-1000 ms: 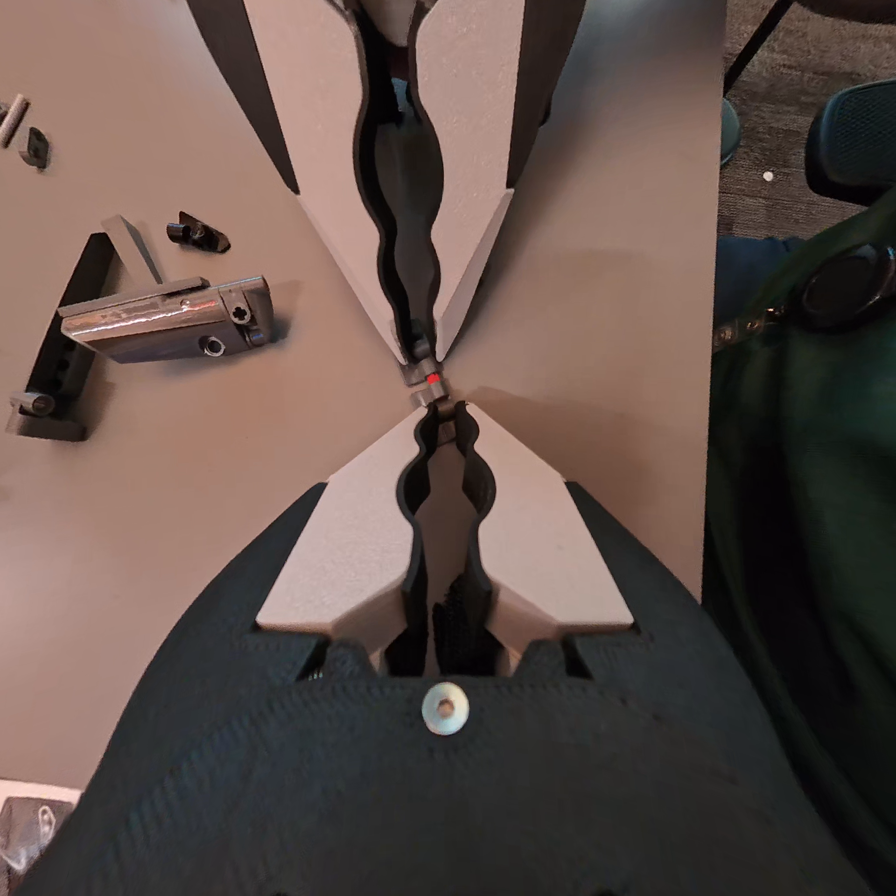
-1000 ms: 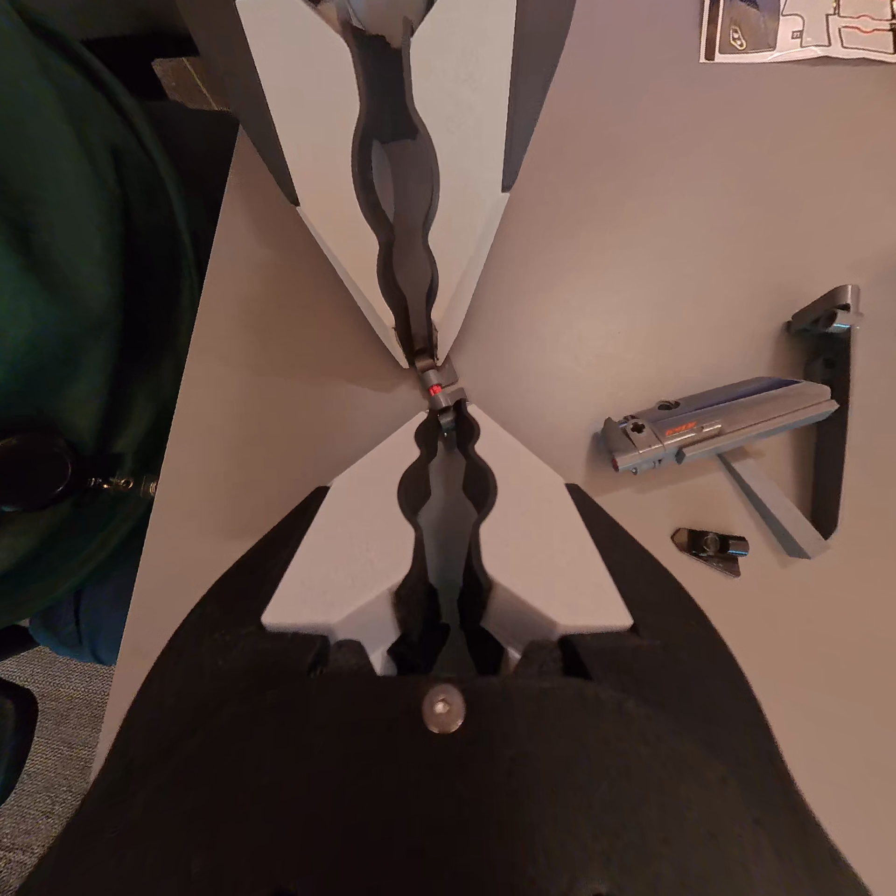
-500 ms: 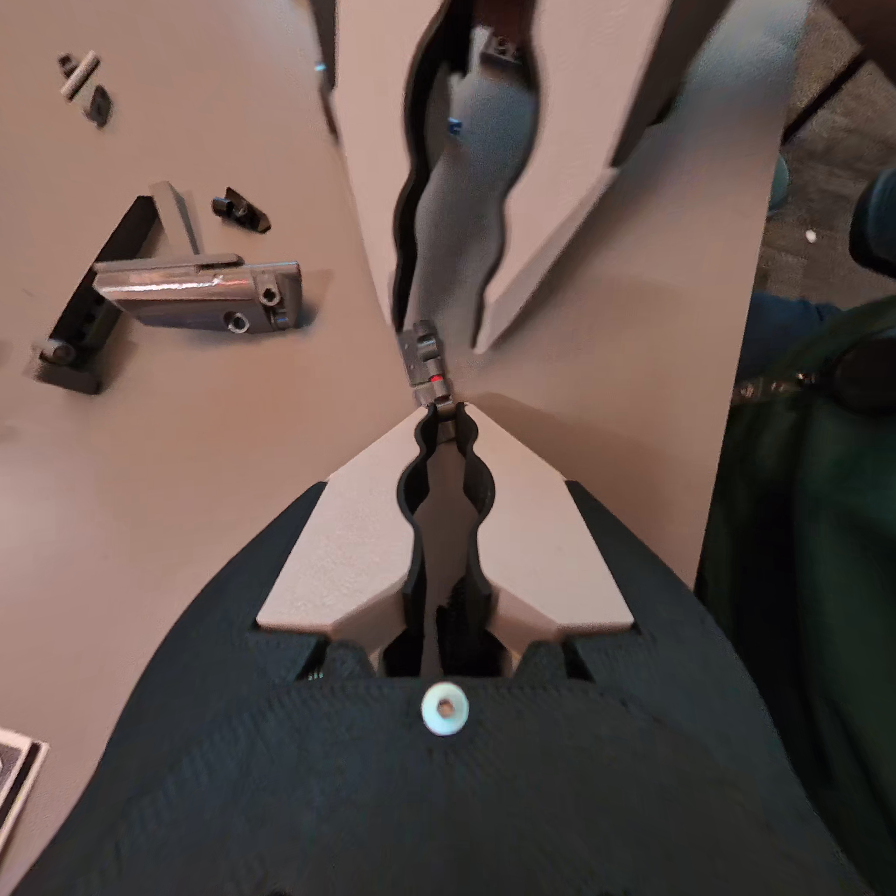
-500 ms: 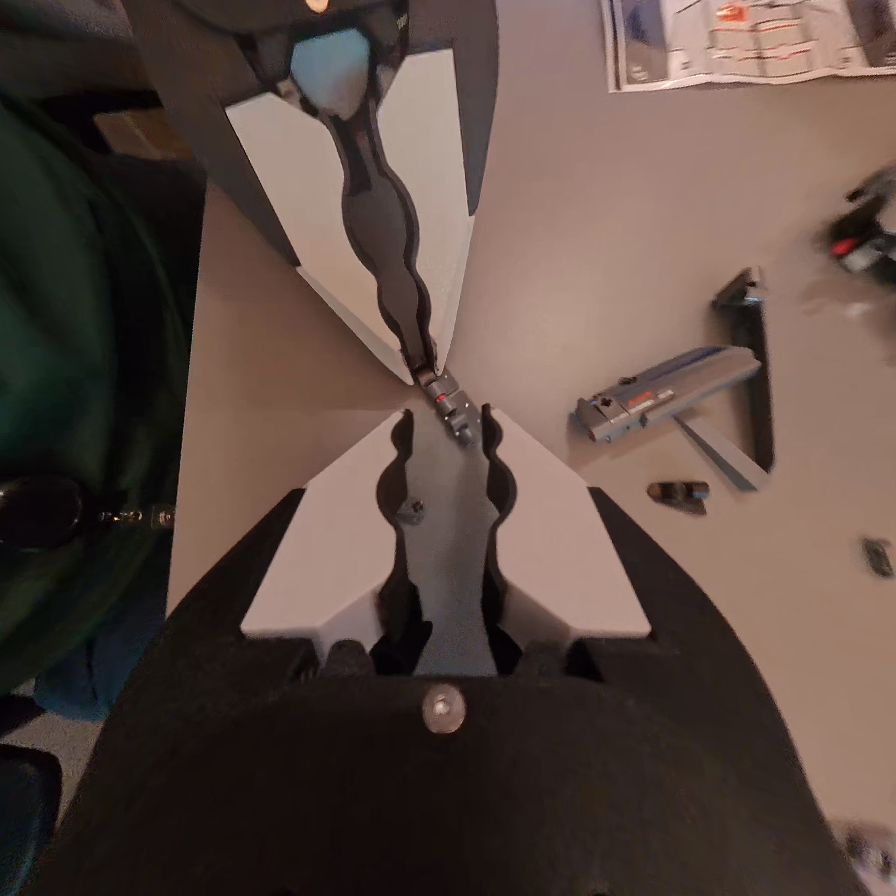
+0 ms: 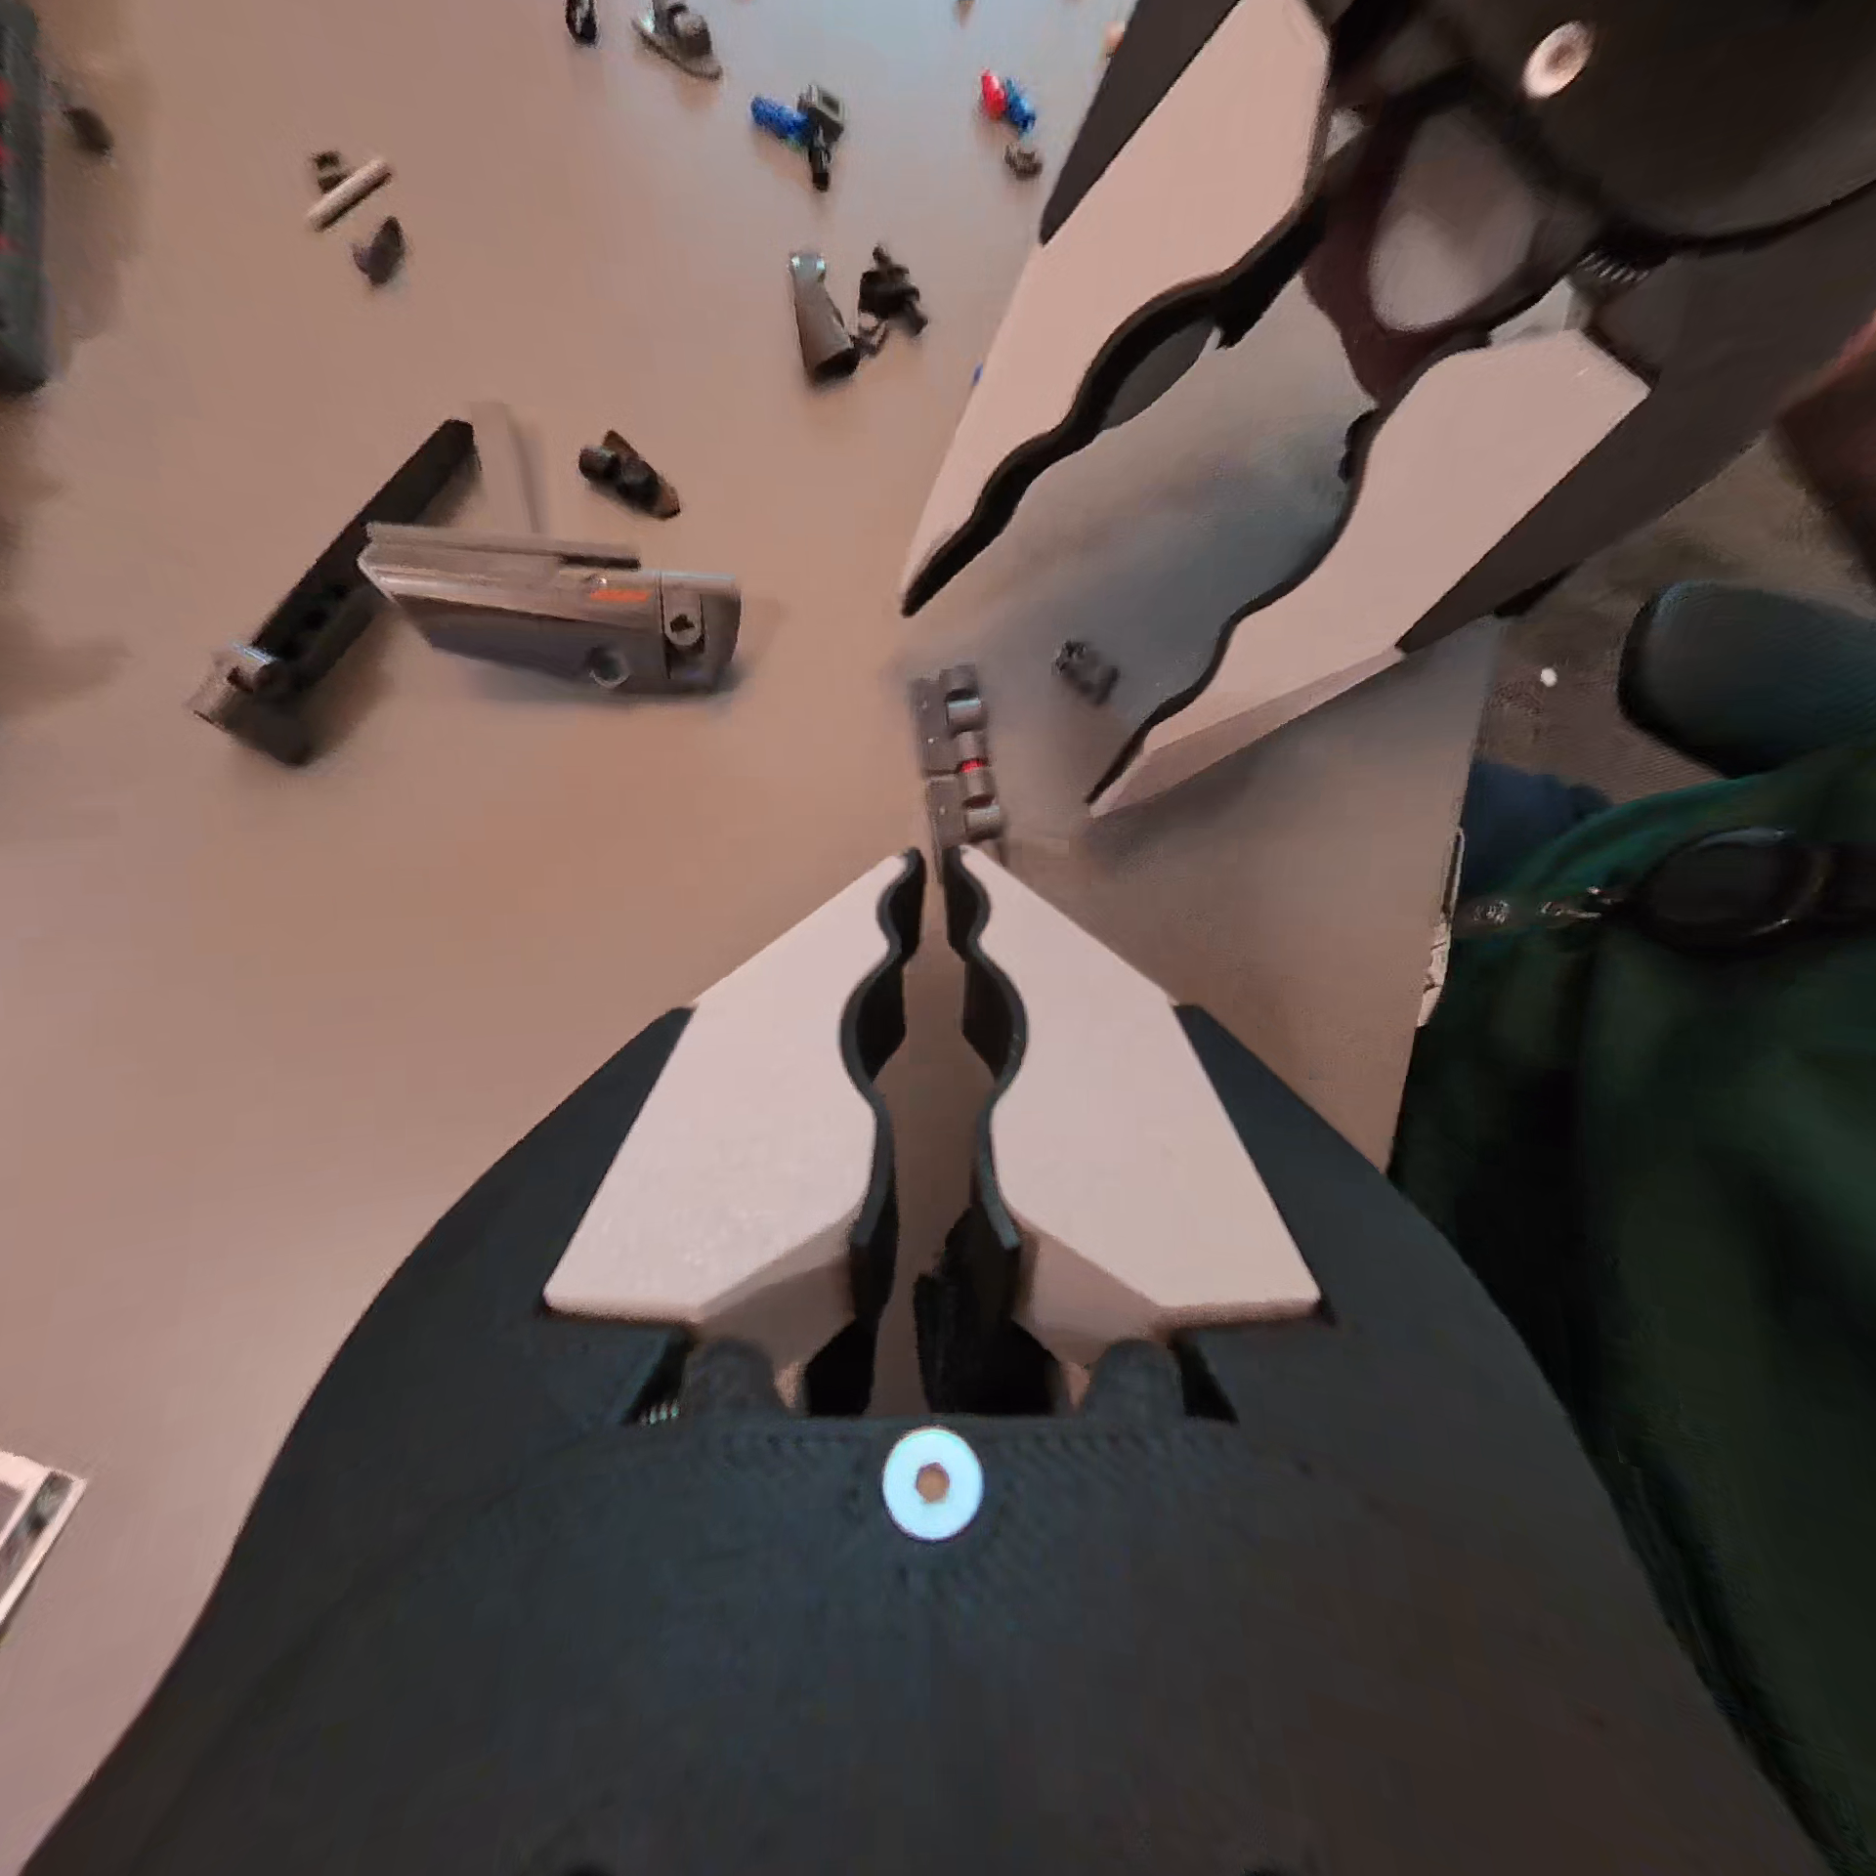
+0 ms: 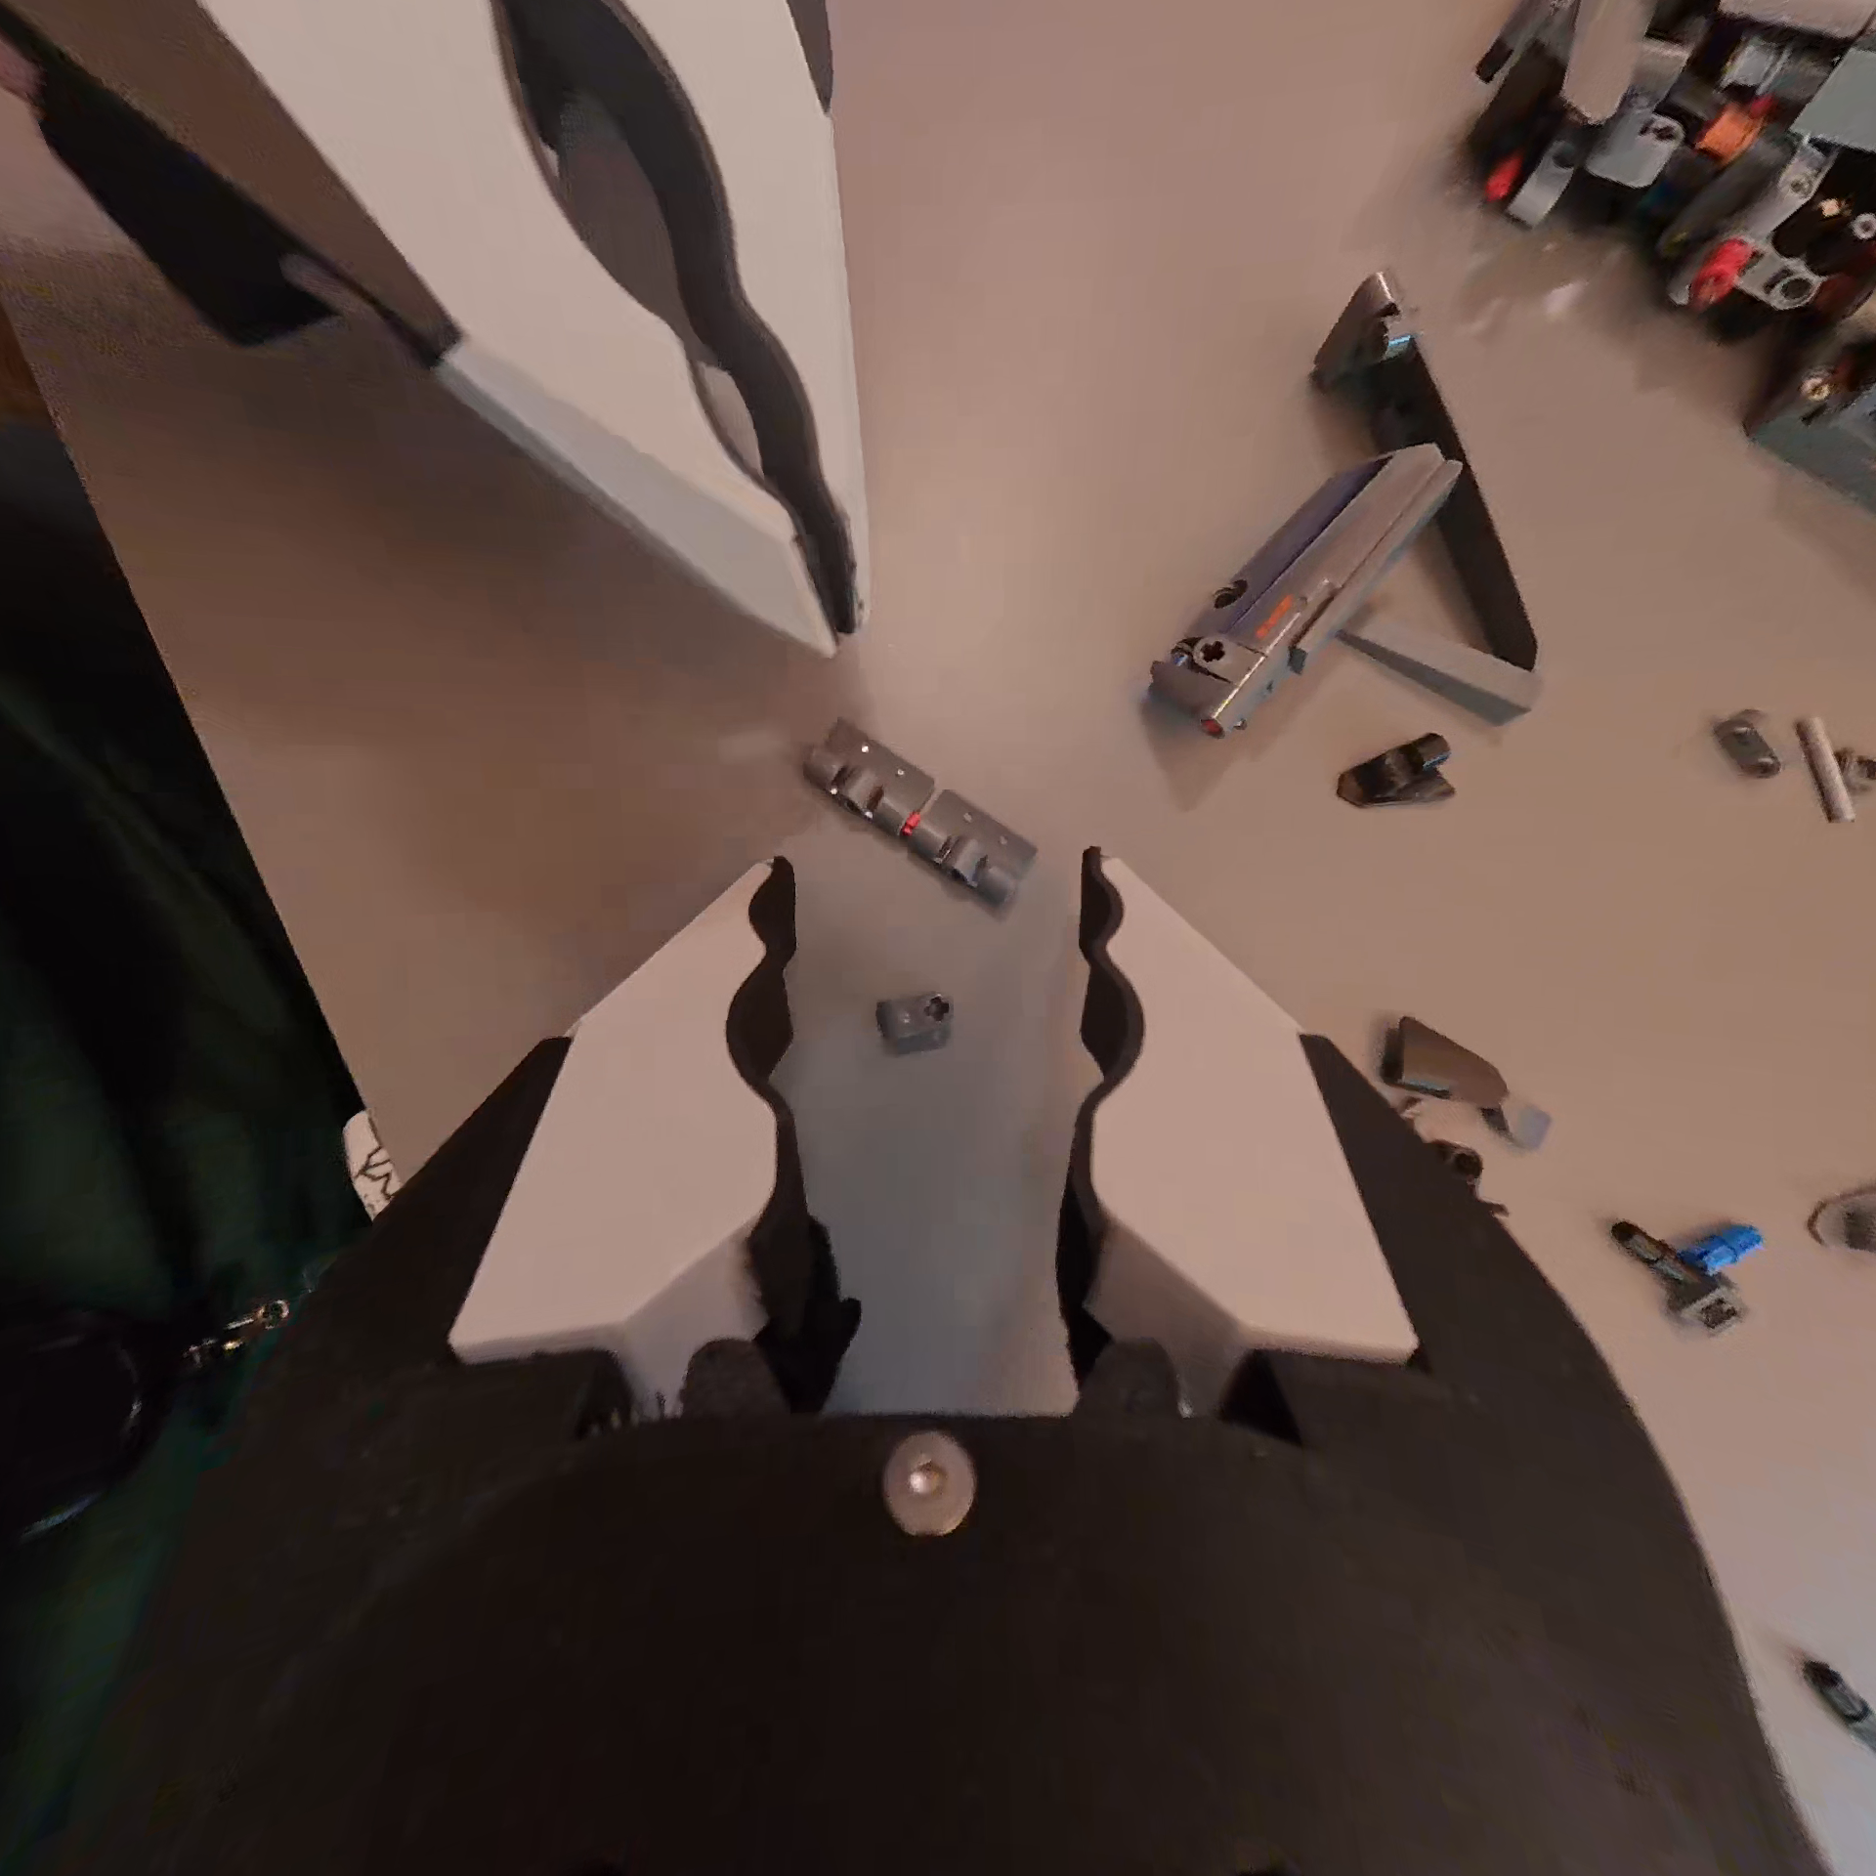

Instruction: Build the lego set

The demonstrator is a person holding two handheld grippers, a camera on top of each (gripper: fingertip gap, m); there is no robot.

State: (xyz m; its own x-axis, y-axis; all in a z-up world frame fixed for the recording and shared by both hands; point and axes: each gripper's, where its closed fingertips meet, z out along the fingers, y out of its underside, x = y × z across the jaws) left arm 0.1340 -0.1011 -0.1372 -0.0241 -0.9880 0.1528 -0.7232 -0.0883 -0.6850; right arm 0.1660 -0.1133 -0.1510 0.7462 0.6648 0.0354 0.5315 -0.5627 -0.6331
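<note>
Left wrist view shows the tabletop [image 5: 254,1015], its near edge running beside a person's green sleeve [image 5: 1675,1117]. The left gripper [image 5: 935,858] has its fingers nearly pressed together with only a thin slit between them, and they hold nothing. The right gripper [image 6: 932,863] has its fingers spread wide, also empty. Farther in from that edge lies a long grey lego assembly [image 5: 553,609] leaning on a black beam [image 5: 335,599]. The small grey hinge piece [image 5: 957,753] with a red mark lies flat on the tabletop just beyond the left fingertips, apart from both grippers. A tiny grey block [image 6: 913,1020] rests between the right fingers, untouched.
</note>
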